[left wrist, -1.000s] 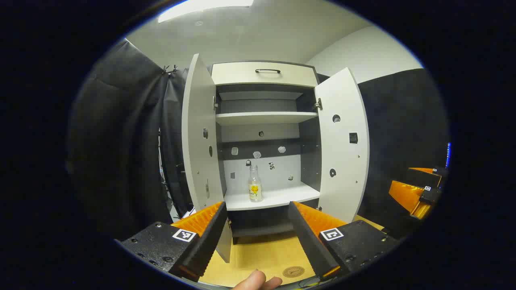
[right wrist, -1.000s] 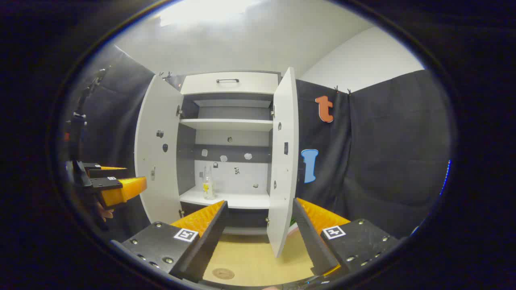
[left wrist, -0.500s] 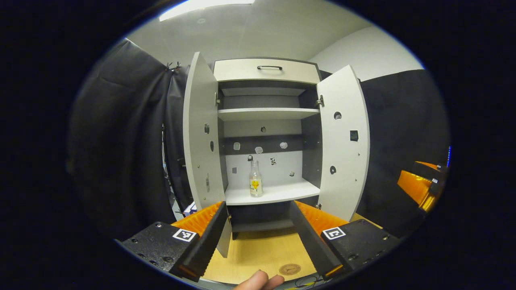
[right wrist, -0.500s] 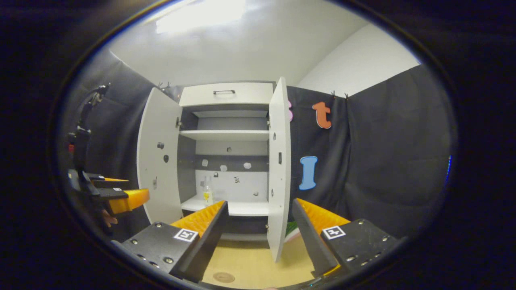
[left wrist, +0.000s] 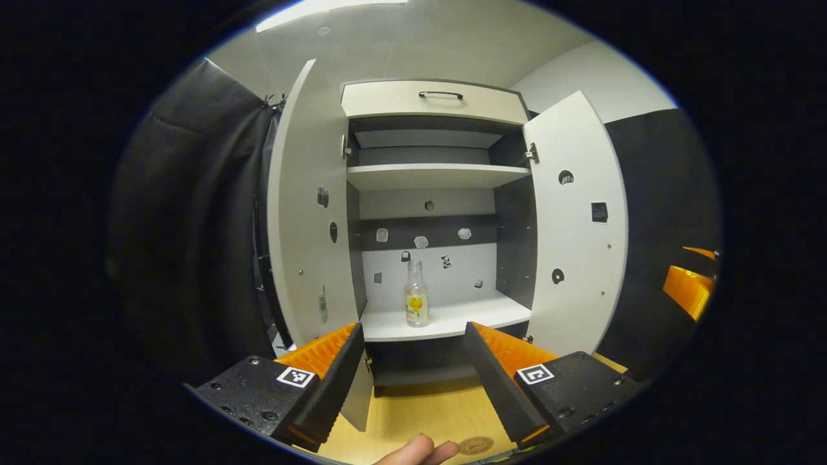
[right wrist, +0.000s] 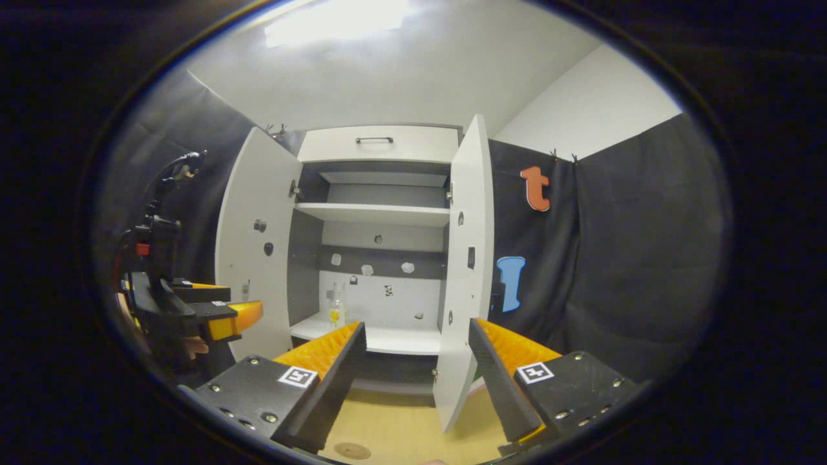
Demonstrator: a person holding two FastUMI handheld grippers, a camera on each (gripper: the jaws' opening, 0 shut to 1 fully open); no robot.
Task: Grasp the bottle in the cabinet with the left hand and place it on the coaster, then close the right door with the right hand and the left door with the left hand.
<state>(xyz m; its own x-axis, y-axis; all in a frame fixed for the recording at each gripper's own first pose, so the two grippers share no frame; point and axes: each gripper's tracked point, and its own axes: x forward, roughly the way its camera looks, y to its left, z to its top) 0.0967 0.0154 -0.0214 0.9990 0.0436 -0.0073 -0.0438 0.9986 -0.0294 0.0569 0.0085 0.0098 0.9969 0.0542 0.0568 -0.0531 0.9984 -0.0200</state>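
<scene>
Step in hand: the reach for the bottle; nothing is grasped yet, and both doors stand open.
Left gripper: the left gripper is spread wide and empty, its fingers framing the lower shelf from outside the cabinet; a fingertip of the holding hand shows at 6 o'clock in the left gripper view.
Bottle: the small clear glass bottle with a yellow label stands upright on the white lower shelf, just above centre, toward 12 o'clock from the gap between the fingers.
Next move: by my judgement, go straight forward into the tall white-and-grey cabinet, level with the bottle's body, then close on it below the neck without tipping it.
Coaster: the round brown coaster lies on the light wooden tabletop at 5 o'clock, near the cabinet's foot.
Cabinet contents: the bottle alone on the lower shelf; the upper shelf looks bare.
Doors: the left door at 9 o'clock, the right door at 3 o'clock, both swung outward.
Right gripper: the right gripper is spread and empty, facing the right door's edge.
</scene>
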